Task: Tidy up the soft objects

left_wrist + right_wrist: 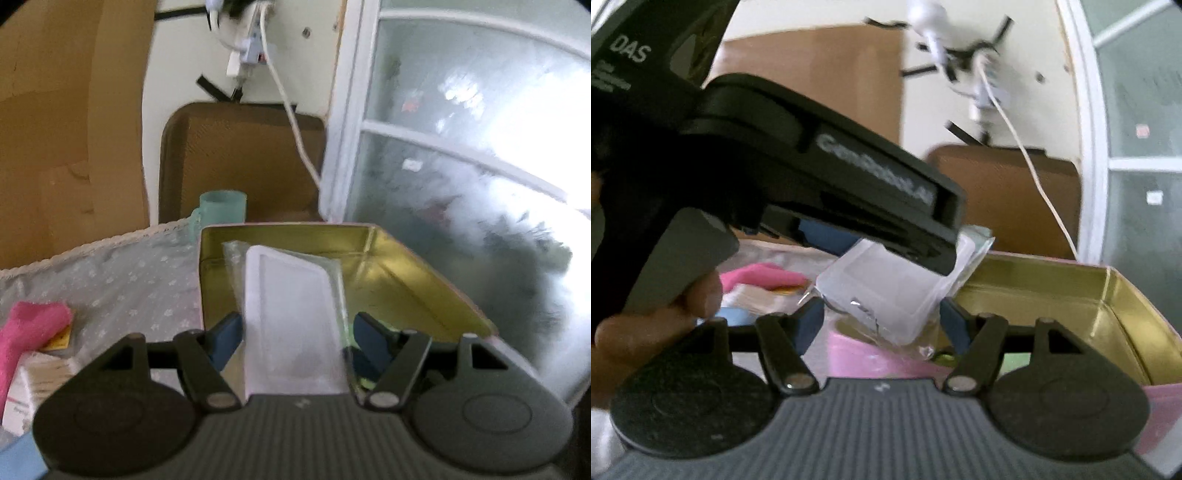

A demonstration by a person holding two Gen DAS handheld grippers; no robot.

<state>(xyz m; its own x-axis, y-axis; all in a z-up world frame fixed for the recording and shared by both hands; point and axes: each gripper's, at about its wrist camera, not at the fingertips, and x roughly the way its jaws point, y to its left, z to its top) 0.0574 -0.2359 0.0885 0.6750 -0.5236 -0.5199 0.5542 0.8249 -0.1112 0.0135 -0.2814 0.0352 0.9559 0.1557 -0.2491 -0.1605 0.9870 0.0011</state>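
A flat white packet [291,314] in clear wrap stands on edge between the blue fingers of my left gripper [297,338], which is shut on it. Just beyond lies an open gold-lined tin [280,236], and the packet's far end hangs over its near corner. In the right wrist view the left gripper's black housing [812,166] reaches in from the upper left with the same packet [886,291]. The packet's lower end fills the gap of my right gripper [882,323], whose pads sit against its sides. The tin [1052,284] lies to the right.
A pink cloth [29,328] and a small carton [33,384] lie on the dotted tablecloth at left. A teal mug [223,210] stands behind the tin, before a brown chair back [240,158]. A window [461,166] borders the right. A hand [646,325] grips the left tool.
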